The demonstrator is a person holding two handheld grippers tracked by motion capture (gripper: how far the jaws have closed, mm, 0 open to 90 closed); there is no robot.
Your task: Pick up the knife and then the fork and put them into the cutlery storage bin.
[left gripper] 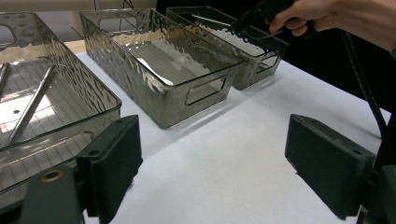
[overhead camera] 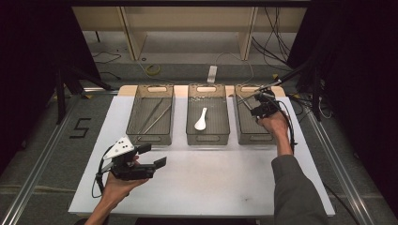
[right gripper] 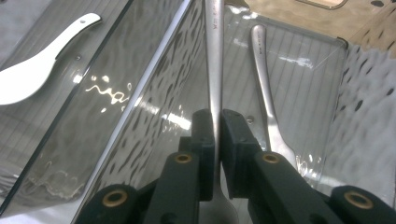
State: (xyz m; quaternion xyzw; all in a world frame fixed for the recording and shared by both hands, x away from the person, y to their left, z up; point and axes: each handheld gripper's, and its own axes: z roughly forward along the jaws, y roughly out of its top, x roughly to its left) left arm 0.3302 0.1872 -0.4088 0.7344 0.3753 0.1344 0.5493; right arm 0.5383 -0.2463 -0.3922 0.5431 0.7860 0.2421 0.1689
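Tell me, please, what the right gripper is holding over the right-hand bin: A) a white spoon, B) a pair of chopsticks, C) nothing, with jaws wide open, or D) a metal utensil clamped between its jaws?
D: in the right gripper view, the right gripper has its jaws shut on a metal utensil, its handle running up over the right-hand bin; the white spoon lies in the next bin.

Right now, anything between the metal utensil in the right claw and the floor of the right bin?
Nothing visible blocks it. The right claw is shut on the metal utensil over the right bin. A fork already lies on the bin floor, beside the drop path.
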